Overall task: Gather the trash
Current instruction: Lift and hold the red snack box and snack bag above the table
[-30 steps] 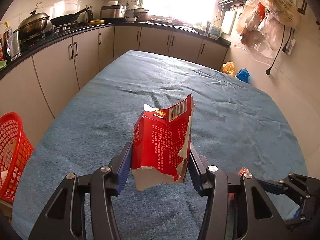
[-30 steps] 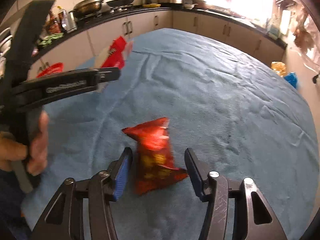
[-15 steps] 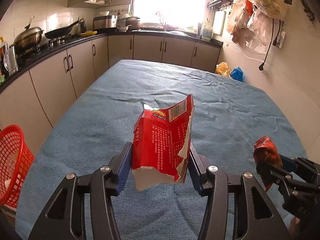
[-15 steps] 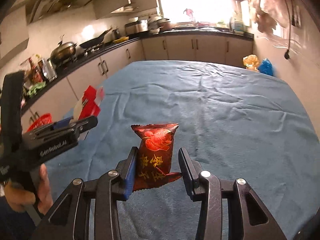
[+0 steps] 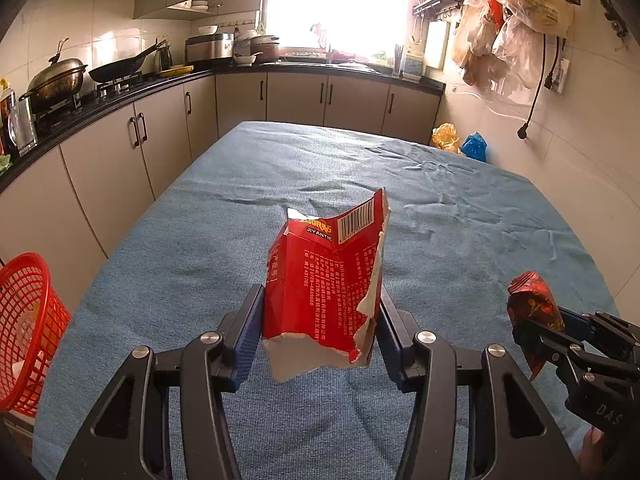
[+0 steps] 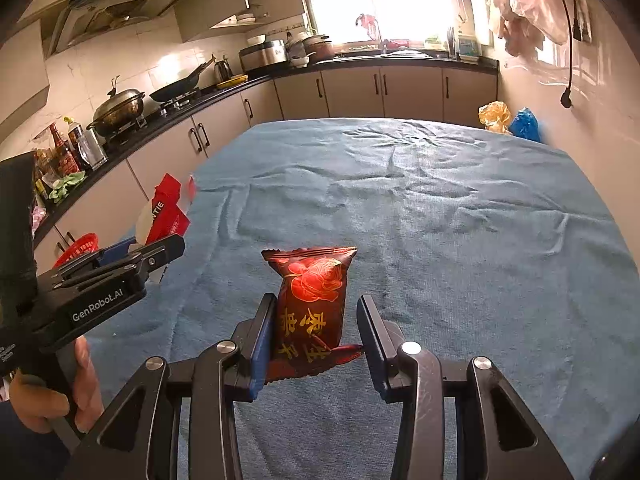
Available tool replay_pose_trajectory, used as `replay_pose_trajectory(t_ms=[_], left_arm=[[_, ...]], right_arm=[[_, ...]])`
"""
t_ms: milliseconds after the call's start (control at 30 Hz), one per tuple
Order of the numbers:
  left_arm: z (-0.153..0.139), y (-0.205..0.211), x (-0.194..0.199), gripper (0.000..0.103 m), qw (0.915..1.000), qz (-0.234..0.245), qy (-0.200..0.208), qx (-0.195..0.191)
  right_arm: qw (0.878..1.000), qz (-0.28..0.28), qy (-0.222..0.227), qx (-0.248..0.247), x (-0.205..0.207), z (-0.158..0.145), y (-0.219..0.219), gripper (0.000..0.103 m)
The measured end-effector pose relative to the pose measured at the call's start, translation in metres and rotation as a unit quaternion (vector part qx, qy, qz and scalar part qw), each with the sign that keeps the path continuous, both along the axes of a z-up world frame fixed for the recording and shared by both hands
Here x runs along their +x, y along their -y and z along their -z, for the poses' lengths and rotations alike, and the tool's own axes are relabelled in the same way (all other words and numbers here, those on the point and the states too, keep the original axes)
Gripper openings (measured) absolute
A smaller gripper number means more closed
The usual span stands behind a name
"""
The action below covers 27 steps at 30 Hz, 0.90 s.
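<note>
My left gripper (image 5: 320,320) is shut on a torn red carton (image 5: 326,284) and holds it upright above the blue table cloth (image 5: 240,240). My right gripper (image 6: 316,332) is shut on a dark red snack packet (image 6: 312,308) with a rose print, held upright above the cloth. The packet also shows at the right edge of the left wrist view (image 5: 534,304). The carton shows at the left of the right wrist view (image 6: 166,216). A red mesh basket (image 5: 24,328) stands on the floor left of the table, with some items inside.
Kitchen cabinets (image 5: 132,140) and a counter with pans run along the left and far sides. Plastic bags (image 5: 516,20) hang on the right wall. Yellow and blue bags (image 5: 460,142) lie beyond the table's far right corner.
My right gripper closed on the snack packet and lifted it off the cloth. Both grippers have risen and tilted up, so more of the kitchen shows.
</note>
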<state>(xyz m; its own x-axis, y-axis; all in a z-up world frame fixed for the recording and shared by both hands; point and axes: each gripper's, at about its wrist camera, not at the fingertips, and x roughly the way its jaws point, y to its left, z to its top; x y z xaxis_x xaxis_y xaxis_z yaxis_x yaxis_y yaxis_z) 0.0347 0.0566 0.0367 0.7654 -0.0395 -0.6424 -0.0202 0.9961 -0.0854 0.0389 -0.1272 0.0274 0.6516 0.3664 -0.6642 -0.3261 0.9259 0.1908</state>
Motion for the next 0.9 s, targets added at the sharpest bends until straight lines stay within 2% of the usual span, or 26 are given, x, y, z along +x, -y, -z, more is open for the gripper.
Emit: replay_pose_trajectory(t_ms=[900], left_arm=[[0.0004,0.0005,-0.0008,0.051,1.0000,-0.001,0.000,0.004]], right_arm=[[1.000,0.008,-0.001,0.002,0.0005,-0.0015,0.0037,0.044]])
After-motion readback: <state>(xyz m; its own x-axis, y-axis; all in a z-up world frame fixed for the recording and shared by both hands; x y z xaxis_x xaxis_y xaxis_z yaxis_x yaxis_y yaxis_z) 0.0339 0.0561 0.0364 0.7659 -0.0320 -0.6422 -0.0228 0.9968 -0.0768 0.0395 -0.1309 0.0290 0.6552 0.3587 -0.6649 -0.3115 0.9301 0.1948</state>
